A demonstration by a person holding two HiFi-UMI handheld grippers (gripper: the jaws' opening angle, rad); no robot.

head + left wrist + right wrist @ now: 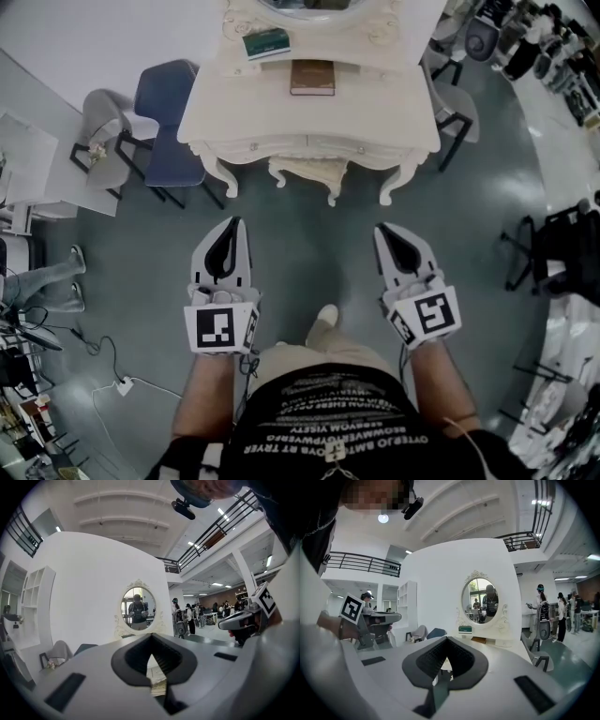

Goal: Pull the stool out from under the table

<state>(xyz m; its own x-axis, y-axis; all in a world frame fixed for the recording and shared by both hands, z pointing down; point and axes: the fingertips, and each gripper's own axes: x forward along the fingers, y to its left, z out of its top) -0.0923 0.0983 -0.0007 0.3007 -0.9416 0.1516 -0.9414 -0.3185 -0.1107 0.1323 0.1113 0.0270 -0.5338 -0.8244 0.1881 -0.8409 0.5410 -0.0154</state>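
Note:
A cream stool (307, 172) with carved legs stands tucked under the cream dressing table (309, 122), with only its front edge and front legs showing. The table carries an oval mirror (137, 605), also visible in the right gripper view as the mirror (483, 597). My left gripper (228, 227) is held over the floor, a short way in front of the table's left legs. It is shut, with nothing between its pads. My right gripper (387, 231) is level with it, in front of the table's right leg, likewise shut and empty. Neither touches the stool.
A blue chair (169, 122) and a grey chair (106, 127) stand left of the table, another chair (459, 112) stands right of it, and a black chair (553, 248) stands far right. A brown book (312, 77) and a green box (266, 43) lie on the table. Cables (103, 366) trail at lower left.

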